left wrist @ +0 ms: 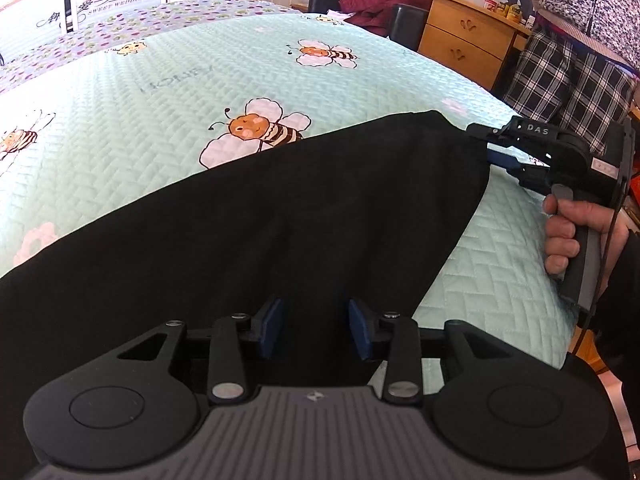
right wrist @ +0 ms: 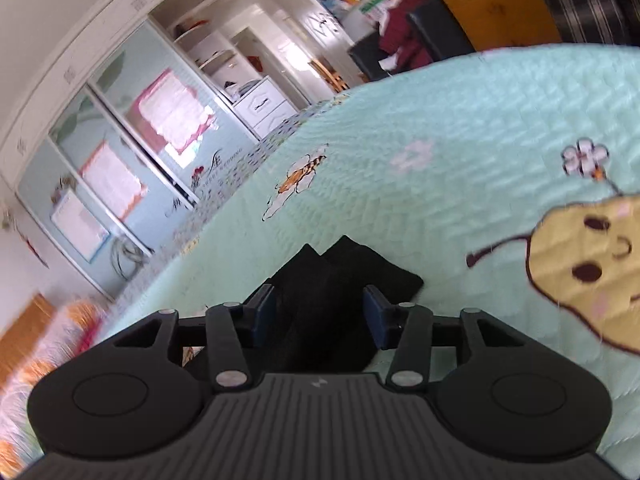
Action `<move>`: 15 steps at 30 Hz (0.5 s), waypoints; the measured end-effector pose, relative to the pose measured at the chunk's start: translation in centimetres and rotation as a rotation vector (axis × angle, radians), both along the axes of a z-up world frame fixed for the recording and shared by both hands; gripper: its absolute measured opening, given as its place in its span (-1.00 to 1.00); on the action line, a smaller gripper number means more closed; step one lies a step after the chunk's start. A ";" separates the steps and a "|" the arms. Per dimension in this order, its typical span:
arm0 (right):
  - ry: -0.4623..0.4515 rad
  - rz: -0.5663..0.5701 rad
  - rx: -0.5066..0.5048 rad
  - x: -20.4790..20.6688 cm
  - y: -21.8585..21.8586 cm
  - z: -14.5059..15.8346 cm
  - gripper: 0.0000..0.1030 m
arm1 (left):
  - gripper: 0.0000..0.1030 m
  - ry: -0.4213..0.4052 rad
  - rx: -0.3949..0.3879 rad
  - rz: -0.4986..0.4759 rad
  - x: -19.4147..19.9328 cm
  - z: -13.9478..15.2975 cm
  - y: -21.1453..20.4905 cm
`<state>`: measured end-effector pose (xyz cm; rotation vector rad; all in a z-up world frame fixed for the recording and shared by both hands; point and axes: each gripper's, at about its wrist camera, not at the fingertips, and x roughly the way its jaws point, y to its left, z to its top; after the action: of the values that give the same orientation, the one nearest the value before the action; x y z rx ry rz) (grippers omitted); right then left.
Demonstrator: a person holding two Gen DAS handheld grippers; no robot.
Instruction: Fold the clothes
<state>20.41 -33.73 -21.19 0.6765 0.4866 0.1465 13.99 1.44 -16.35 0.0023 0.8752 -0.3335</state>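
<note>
Left wrist view first: the left gripper (left wrist: 316,330) has its blue-padded fingers (left wrist: 271,328) standing apart with a plain gap between them, and the black, soft, matte cloth garment (left wrist: 256,216) lies across and beyond that gap; whether the pads actually pinch a fold of it cannot be told, since the cloth under them is one dark mass. Ahead of those fingers the garment stretches as a taut sheet over the mint-green quilted bedspread printed with cartoon bees (left wrist: 168,92), running up and to the right to its far corner, where the right gripper (left wrist: 486,147) has closed its fingers on the edge, the person's right hand (left wrist: 568,236) wrapped round the handle. Right wrist view shows the same garment bunched between that gripper's fingers, a peaked black tuft poking out just past the tips, with the bedspread beyond. To do this step well, I judge both ends should be kept level and the cloth kept gently taut, so it comes down flat on the bed without a crease. The left side needs a firm bite on the hem before any lifting, or the limp fabric will likely slip and sag in the middle. Lower both grippers together and lay the edge square to the one beneath.
</note>
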 end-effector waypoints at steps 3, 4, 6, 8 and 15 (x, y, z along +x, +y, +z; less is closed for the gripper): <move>0.017 0.024 -0.060 0.6 0.7 0.3 -0.89 | -0.20 0.000 0.003 0.000 0.0 0.0 -0.2; 0.004 0.024 -0.085 0.7 0.8 0.6 -0.89 | -0.20 -0.001 0.002 0.000 0.0 0.0 -0.1; -0.019 0.006 -0.106 0.7 0.5 1.2 -0.90 | -0.20 -0.006 0.001 0.003 -0.1 0.2 -0.1; -0.041 -0.019 -0.116 0.7 0.0 1.7 -0.90 | -0.19 -0.013 -0.002 0.009 -0.2 0.4 0.1; 0.038 -0.051 -0.082 1.5 -1.5 -0.3 -0.90 | -0.19 -0.015 -0.005 0.020 -0.2 0.6 0.2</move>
<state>21.91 -35.20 -21.54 0.6116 0.5083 0.0653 13.77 1.68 -15.71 -0.0086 0.8586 -0.3166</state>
